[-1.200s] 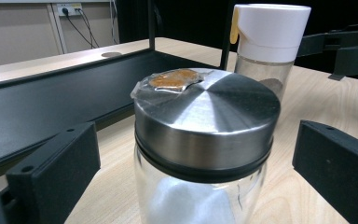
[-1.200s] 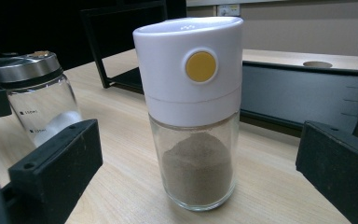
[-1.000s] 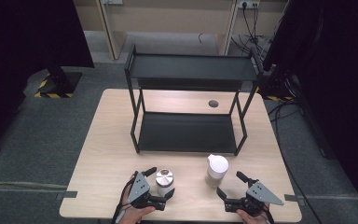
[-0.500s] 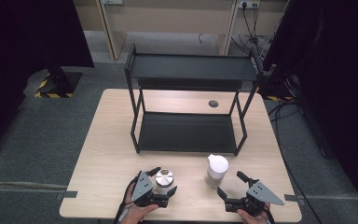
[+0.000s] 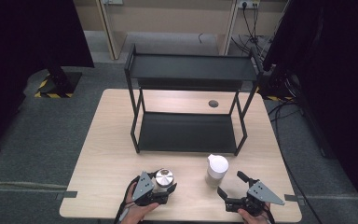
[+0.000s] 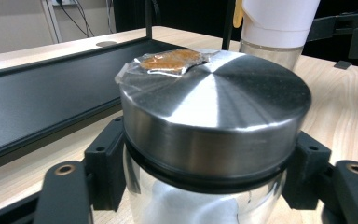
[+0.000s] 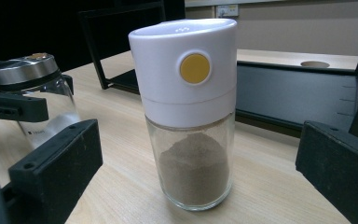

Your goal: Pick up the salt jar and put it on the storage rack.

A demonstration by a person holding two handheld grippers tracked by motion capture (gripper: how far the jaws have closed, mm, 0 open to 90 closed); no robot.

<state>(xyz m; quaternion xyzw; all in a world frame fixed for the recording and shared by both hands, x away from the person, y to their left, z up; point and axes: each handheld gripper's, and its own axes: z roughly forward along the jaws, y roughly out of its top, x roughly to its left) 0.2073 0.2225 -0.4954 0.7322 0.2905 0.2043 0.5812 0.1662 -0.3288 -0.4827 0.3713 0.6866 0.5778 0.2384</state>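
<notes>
A glass jar with a brushed steel lid [image 5: 164, 177] [image 6: 214, 107] stands near the table's front edge, left of centre. A small taped patch sits on its lid. My left gripper [image 5: 164, 183] [image 6: 205, 186] has just been closing, and its pads now press the jar's neck from both sides. To the right stands a glass shaker with a white cap and a yellow button [image 5: 216, 170] [image 7: 189, 93], holding brown powder. My right gripper [image 5: 229, 183] [image 7: 198, 182] sits just in front of it, open, with its jaws wide apart and not touching the shaker.
A black two-tier metal rack [image 5: 191, 67] stands on the far half of the wooden table [image 5: 112, 140], both shelves bare. A round cable hole [image 5: 213, 103] lies behind it. Bare wood lies on both sides of the rack.
The left gripper's jaws have come together around the steel-lidded jar. Neither hand has shifted, and the shaker and right gripper stand as before.
</notes>
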